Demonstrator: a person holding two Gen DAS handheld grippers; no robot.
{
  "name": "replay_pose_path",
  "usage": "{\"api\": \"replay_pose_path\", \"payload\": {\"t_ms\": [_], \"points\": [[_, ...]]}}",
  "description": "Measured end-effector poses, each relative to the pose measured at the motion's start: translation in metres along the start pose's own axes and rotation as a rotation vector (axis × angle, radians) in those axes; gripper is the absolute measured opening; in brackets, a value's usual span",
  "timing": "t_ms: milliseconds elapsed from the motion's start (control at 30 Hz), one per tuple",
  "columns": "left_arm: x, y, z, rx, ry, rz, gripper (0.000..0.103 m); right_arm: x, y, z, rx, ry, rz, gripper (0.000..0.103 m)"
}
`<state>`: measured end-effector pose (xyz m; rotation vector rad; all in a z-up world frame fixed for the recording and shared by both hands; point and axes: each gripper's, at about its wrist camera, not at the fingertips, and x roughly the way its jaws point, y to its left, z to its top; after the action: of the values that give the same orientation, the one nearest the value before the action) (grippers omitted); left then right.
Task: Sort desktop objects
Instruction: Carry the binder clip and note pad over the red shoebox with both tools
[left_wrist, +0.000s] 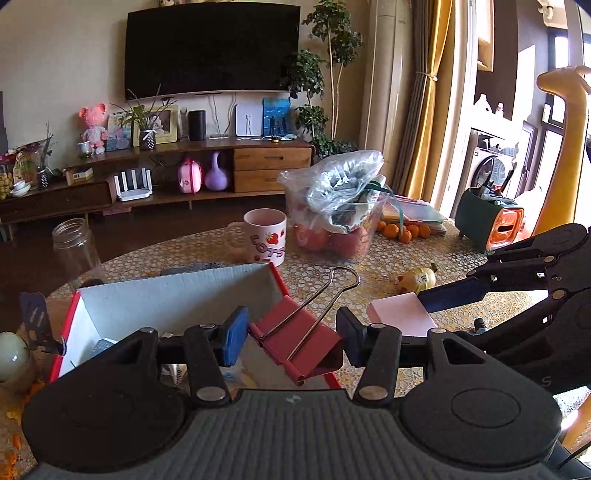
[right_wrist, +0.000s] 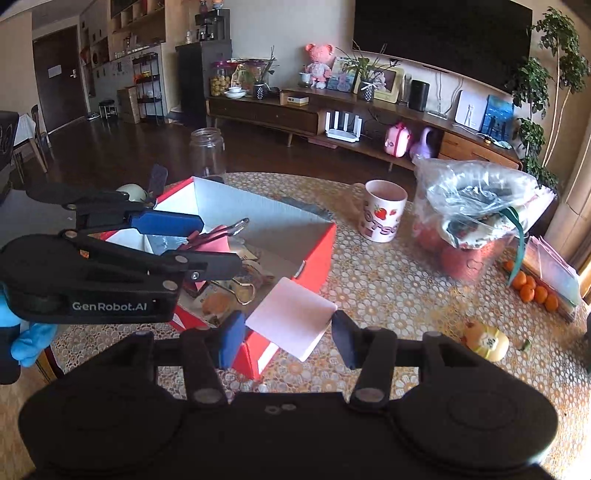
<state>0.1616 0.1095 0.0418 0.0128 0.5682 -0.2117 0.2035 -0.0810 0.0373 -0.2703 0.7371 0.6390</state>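
Observation:
My left gripper (left_wrist: 291, 334) is shut on a red binder clip (left_wrist: 295, 338), its wire handles pointing up and right, held over the right end of a red cardboard box (left_wrist: 177, 295) with a white inside. My right gripper (right_wrist: 288, 334) is shut on a pink sticky-note pad (right_wrist: 291, 321), held just off the box's near right corner (right_wrist: 314, 258). The pad (left_wrist: 400, 317) and the right gripper's fingers (left_wrist: 454, 293) also show at the right of the left wrist view. The left gripper (right_wrist: 207, 240) with the clip (right_wrist: 212, 240) shows over the box in the right wrist view.
The box holds another binder clip (right_wrist: 242, 290) and small items. On the patterned table stand a strawberry mug (right_wrist: 382, 210), a glass jar (right_wrist: 207, 151), a bagged container of fruit (right_wrist: 476, 218), tangerines (right_wrist: 532, 288), a yellow toy (right_wrist: 487, 341) and a green pen holder (left_wrist: 487, 219).

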Motion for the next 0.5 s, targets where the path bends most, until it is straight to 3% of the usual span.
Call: {"api": "replay_pose_path", "payload": {"t_ms": [500], "points": [[0.023,0.076,-0.022,-0.058,0.041,0.125,0.050,0.075,0.036,0.030,-0.036,0.039,0.006,0.051]]}}
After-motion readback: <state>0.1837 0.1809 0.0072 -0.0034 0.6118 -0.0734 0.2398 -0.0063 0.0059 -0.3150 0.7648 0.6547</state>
